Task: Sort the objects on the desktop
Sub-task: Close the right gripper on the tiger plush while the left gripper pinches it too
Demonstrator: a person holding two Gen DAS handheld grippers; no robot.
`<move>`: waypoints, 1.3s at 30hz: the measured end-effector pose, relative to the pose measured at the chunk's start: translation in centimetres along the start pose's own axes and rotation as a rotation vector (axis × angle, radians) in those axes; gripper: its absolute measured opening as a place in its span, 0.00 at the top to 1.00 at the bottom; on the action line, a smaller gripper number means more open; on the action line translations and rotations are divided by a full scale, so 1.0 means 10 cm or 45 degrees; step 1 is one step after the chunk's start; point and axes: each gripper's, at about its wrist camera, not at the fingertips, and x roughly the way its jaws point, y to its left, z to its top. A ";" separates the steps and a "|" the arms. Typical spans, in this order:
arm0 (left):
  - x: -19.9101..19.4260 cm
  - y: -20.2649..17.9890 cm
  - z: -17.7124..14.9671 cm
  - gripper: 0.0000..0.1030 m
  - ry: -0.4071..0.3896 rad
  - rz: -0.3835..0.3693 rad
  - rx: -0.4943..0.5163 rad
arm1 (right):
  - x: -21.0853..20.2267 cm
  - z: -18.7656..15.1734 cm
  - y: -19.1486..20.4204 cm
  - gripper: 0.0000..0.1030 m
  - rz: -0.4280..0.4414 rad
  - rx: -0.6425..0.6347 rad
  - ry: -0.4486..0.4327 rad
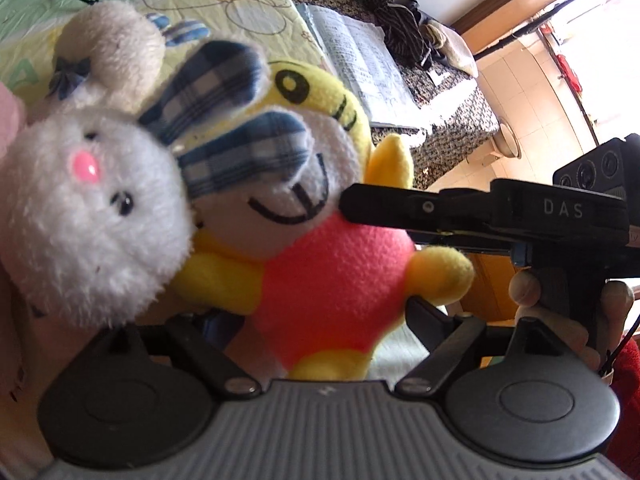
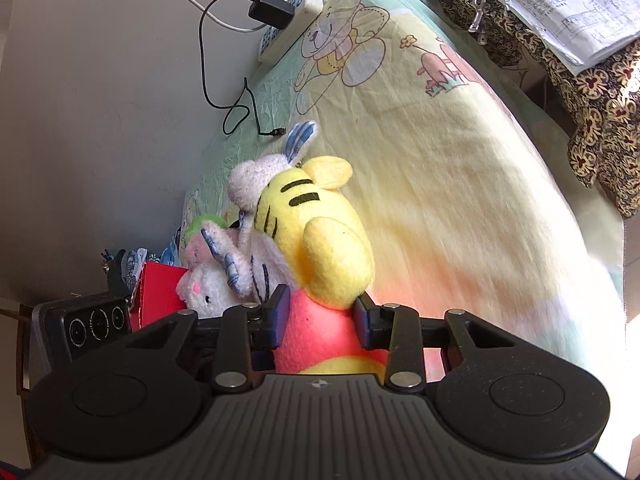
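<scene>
Two white rabbit plushes [image 1: 92, 216] [image 1: 116, 48]; one yellow tiger plush [image 1: 320, 264]; one pink plush [image 2: 198, 250]; one power strip [image 2: 294, 20]; one red box [image 2: 158, 294].

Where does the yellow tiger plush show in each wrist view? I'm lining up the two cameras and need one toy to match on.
Left wrist view: the yellow tiger plush fills the centre, facing the camera, behind the white rabbit plush.
Right wrist view: the tiger sits at lower centre, seen from behind, its red body between the right tool's fingers.
Shared landmark: the cartoon-print sheet under the toys.
</scene>
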 end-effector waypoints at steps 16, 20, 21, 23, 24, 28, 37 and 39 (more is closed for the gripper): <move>-0.21 -0.91 -0.93 0.15 0.103 0.033 0.484 | -0.86 -0.97 0.08 0.65 -0.071 0.178 -0.042; -0.42 -1.04 -0.98 0.15 -0.004 0.058 0.538 | -0.99 -1.01 0.30 0.65 -0.022 0.081 -0.102; -0.47 -1.09 -0.97 0.15 -0.042 0.072 0.553 | -1.02 -1.03 0.39 0.65 -0.008 0.046 -0.120; -0.60 -1.11 -0.96 0.15 -0.106 0.100 0.574 | -1.02 -1.04 0.56 0.65 0.015 -0.021 -0.151; -0.72 -1.09 -0.98 0.14 -0.144 0.116 0.582 | -1.00 -1.05 0.69 0.65 0.032 -0.076 -0.171; -1.13 -0.91 -0.97 0.14 -0.272 0.176 0.576 | -0.79 -1.05 1.13 0.65 0.101 -0.228 -0.209; -2.06 0.06 -0.98 0.14 -0.421 0.347 0.571 | 0.12 -1.19 2.12 0.66 0.182 -0.361 -0.218; -2.20 0.32 -0.97 0.14 -0.417 0.359 0.575 | 0.35 -1.24 2.32 0.66 0.163 -0.388 -0.223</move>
